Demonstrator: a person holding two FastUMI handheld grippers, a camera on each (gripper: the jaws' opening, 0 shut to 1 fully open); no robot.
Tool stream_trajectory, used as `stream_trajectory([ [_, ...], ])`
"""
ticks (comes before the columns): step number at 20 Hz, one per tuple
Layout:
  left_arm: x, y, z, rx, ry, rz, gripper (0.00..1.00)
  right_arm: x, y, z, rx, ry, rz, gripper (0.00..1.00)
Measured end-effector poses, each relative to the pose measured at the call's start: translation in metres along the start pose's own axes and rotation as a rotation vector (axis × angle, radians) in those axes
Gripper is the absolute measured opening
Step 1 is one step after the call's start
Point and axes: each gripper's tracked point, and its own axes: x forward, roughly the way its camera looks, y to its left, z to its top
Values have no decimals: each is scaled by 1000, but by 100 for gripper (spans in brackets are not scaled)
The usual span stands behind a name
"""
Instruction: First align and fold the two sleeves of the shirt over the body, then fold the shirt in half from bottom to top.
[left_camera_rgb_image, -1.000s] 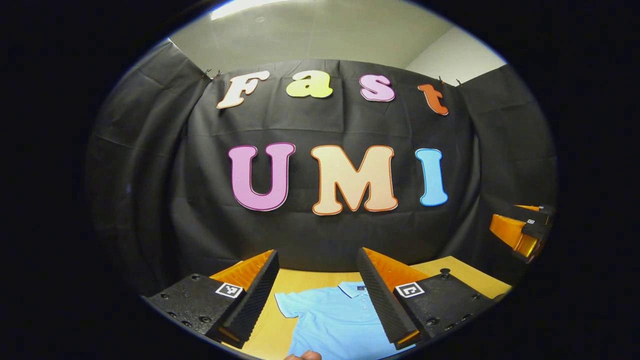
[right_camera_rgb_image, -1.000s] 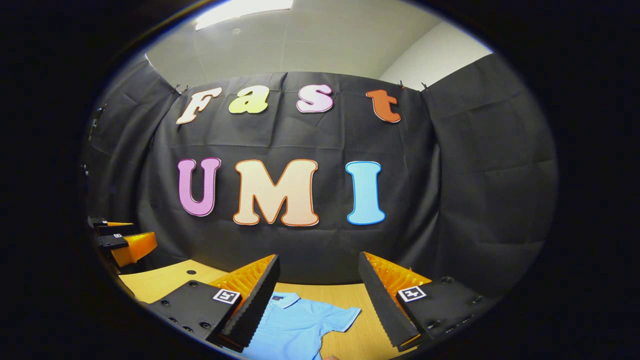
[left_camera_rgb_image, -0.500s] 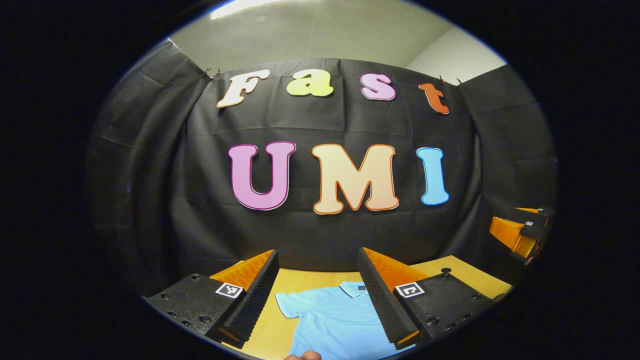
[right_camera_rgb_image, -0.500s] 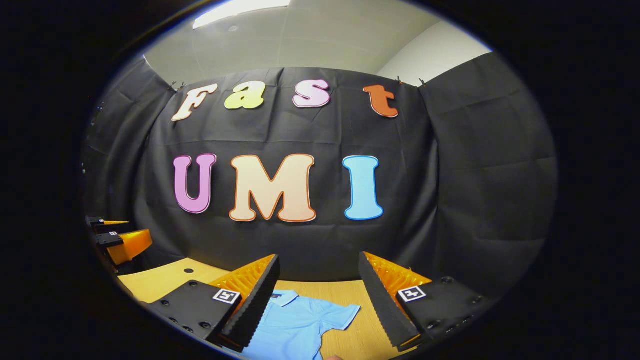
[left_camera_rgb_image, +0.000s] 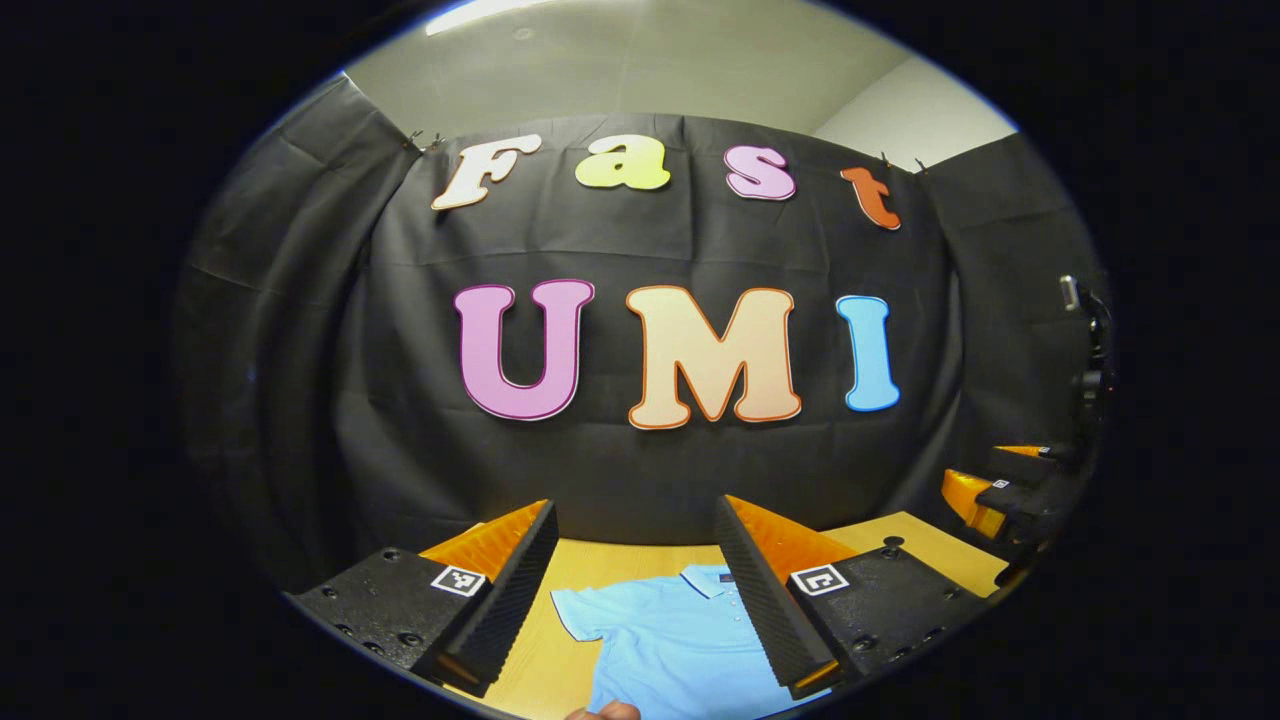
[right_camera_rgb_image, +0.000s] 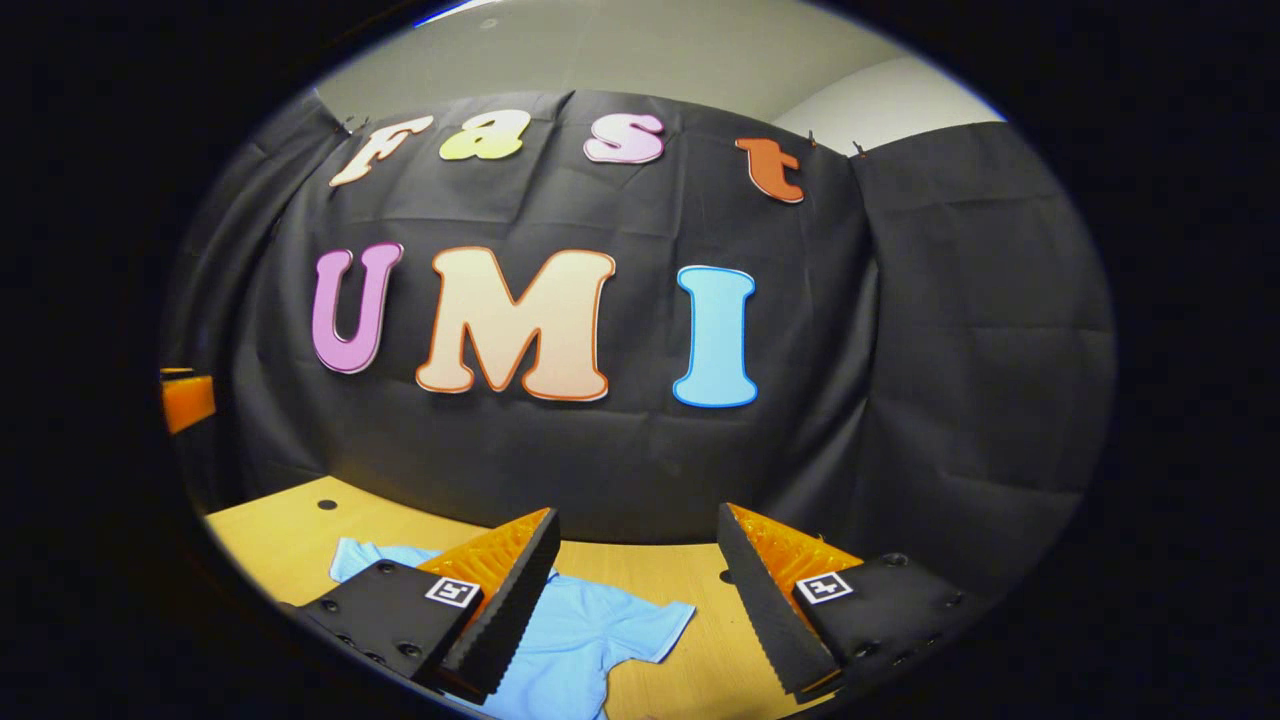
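A light blue polo shirt (left_camera_rgb_image: 670, 645) lies flat on the wooden table (left_camera_rgb_image: 590, 570), collar toward the far wall, both short sleeves spread out. My left gripper (left_camera_rgb_image: 635, 508) hovers open above it, with the shirt's left sleeve (left_camera_rgb_image: 580, 610) showing between its fingers. In the right gripper view the shirt (right_camera_rgb_image: 585, 640) lies below my open right gripper (right_camera_rgb_image: 637, 515), its right sleeve (right_camera_rgb_image: 665, 622) between the fingers and the other sleeve (right_camera_rgb_image: 350, 555) off to the left. Neither gripper holds anything. The right gripper (left_camera_rgb_image: 1000, 490) appears at the far right of the left gripper view.
The black cloth wall (right_camera_rgb_image: 900, 380) closes the back and sides of the table (right_camera_rgb_image: 270, 530). Small holes (right_camera_rgb_image: 327, 505) mark the tabletop. A fingertip (left_camera_rgb_image: 605, 711) of the hand shows at the bottom edge. The left gripper (right_camera_rgb_image: 188, 400) sits at the left edge.
The right gripper has tipped downward and shifted, so more of the table and shirt shows beneath it. In the left gripper view it has sunk lower. The left gripper has barely moved.
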Motion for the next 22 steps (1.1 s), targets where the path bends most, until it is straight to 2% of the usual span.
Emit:
stream_trajectory([
  [3,7,8,-4,5,15,11,94,29,-6,-26,-10,50,-21,98],
  [10,30,27,-20,29,50,33,94,89,-19,-115,-23,263,-71,99],
  [19,55,38,-52,-2,113,46,94,128,-35,-259,-26,579,-129,100],
  [22,59,42,-59,0,134,60,94,132,-43,-296,-14,667,-152,99],
])
